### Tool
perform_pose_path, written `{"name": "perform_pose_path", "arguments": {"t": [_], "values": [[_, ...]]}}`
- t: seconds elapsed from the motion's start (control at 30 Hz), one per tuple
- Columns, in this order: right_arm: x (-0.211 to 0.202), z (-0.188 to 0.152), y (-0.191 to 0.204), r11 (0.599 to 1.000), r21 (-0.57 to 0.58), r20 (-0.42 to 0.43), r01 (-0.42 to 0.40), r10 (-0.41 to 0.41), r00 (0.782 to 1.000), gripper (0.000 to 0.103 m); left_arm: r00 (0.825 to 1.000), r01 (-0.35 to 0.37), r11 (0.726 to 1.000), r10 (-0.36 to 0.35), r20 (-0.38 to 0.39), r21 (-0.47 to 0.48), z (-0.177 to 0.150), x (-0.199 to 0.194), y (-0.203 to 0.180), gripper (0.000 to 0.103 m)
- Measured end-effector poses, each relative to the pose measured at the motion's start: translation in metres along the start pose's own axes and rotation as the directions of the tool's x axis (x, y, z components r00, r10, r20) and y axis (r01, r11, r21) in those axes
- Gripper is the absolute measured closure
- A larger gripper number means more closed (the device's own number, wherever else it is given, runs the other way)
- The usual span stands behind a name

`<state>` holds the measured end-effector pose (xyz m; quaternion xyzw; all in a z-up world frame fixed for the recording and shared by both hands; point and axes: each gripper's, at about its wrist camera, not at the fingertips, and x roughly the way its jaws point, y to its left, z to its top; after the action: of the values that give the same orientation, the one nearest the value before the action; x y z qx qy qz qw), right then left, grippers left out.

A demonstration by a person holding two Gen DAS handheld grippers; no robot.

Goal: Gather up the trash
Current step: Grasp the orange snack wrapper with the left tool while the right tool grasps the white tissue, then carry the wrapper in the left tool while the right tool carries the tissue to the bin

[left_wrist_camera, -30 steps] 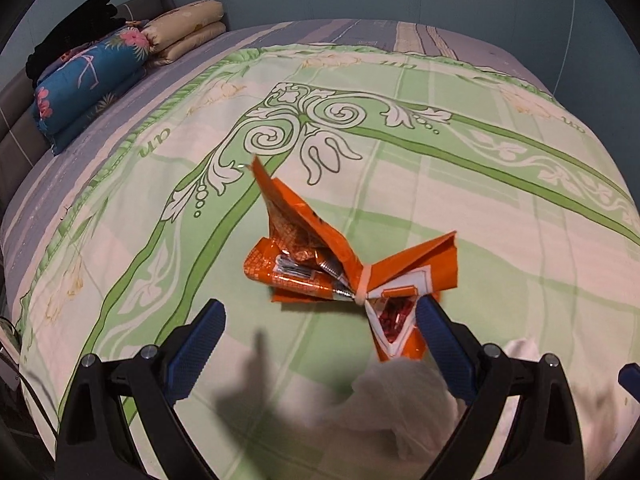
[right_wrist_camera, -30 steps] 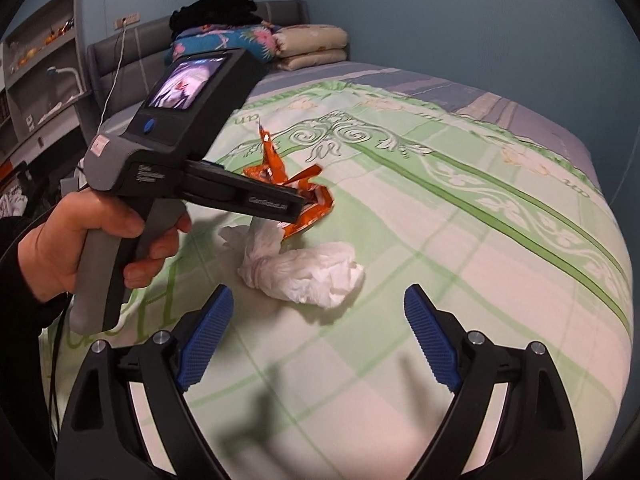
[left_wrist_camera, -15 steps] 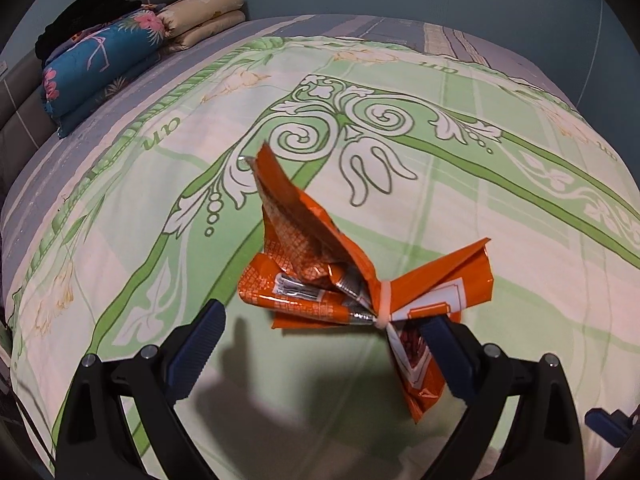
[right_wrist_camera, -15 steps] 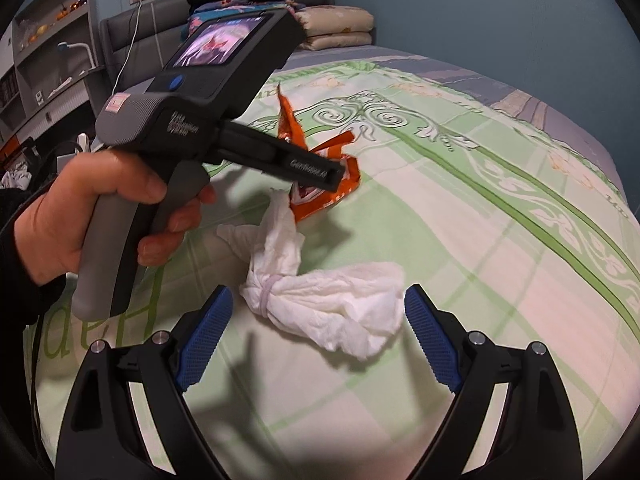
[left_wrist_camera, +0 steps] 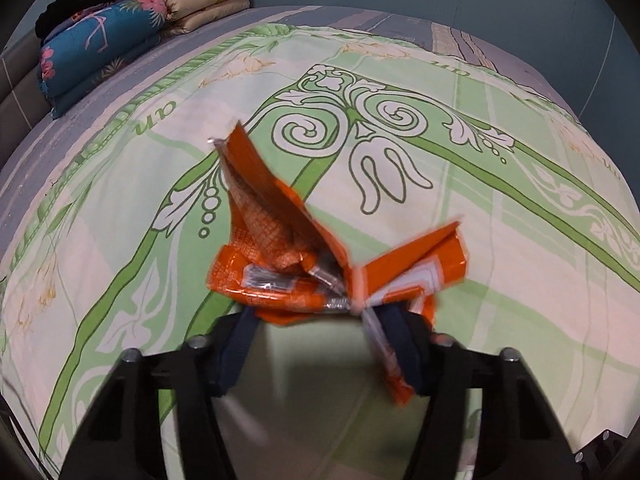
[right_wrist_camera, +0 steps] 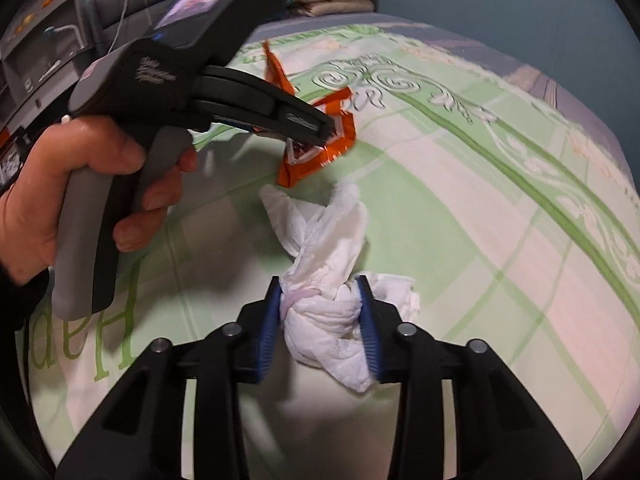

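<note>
Both grippers have dropped in and their jaws have just been closing. The right gripper [right_wrist_camera: 320,320] now pinches the white tissue wad [right_wrist_camera: 332,312]; the left gripper [left_wrist_camera: 324,344], half-closed, straddles the orange wrapper [left_wrist_camera: 304,276], contact unclear.

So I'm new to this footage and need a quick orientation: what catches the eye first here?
The crumpled orange snack wrapper on the green-patterned bedspread stands out, with the left gripper closing around its near edge. In the right wrist view, the right gripper has just closed on a white tissue wad tied with a band, both pads pressing its sides. A hand at the left holds the other gripper's handle.
</note>
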<state>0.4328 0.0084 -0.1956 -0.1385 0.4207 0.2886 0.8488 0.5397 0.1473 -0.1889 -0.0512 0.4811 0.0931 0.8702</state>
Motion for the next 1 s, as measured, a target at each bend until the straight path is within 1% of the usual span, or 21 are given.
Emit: {"name": "perform_pose_path", "arguments": {"t": [0.1,0.2,0.23,0.33,0.43,0.5,0.67,0.8,0.87,1.0], "values": [[-0.007,-0.005,0.0,1.0,0.017,-0.019,0.001,-0.001,1.0,0.075,1.0,0.017,1.0,-0.017,-0.006,-0.021,0.001,-0.002,0.004,0.06],[-0.017,-0.011,0.0,1.0,0.016,-0.035,0.012,-0.011,0.999,0.076,1.0,0.015,0.999,-0.015,-0.007,-0.029,-0.001,-0.009,0.007,0.063],[-0.019,-0.013,-0.001,1.0,0.018,-0.038,0.015,-0.014,0.999,0.076,1.0,0.022,0.999,-0.023,-0.006,-0.025,-0.002,-0.013,0.007,0.064],[-0.033,-0.02,-0.01,0.998,0.042,-0.049,0.044,-0.042,0.998,0.076,1.0,0.014,1.0,-0.014,0.014,-0.006,-0.006,-0.027,0.006,0.065],[-0.057,-0.029,-0.021,0.995,0.077,-0.027,0.067,-0.066,0.997,0.076,0.999,0.021,1.0,-0.022,0.05,0.01,-0.012,-0.052,0.007,0.065],[-0.081,-0.036,-0.028,0.991,0.11,-0.001,0.072,-0.072,0.997,0.076,0.997,0.025,0.999,-0.027,0.069,0.019,-0.015,-0.067,0.007,0.065],[-0.135,-0.053,-0.032,0.984,0.137,0.06,0.11,-0.119,0.991,0.076,0.991,0.057,0.997,-0.063,0.121,0.052,-0.035,-0.114,-0.001,0.065],[-0.169,-0.064,-0.031,0.98,0.157,0.095,0.121,-0.137,0.986,0.076,0.982,0.076,0.995,-0.086,0.168,0.064,-0.051,-0.148,-0.011,0.065],[-0.186,-0.072,-0.029,0.977,0.173,0.114,0.127,-0.148,0.982,0.076,0.976,0.123,0.99,-0.133,0.173,0.071,-0.064,-0.166,-0.02,0.065],[-0.222,-0.091,-0.024,0.971,0.201,0.148,0.131,-0.163,0.976,0.076,0.962,0.157,0.98,-0.179,0.205,0.119,-0.092,-0.201,-0.04,0.065]]}}
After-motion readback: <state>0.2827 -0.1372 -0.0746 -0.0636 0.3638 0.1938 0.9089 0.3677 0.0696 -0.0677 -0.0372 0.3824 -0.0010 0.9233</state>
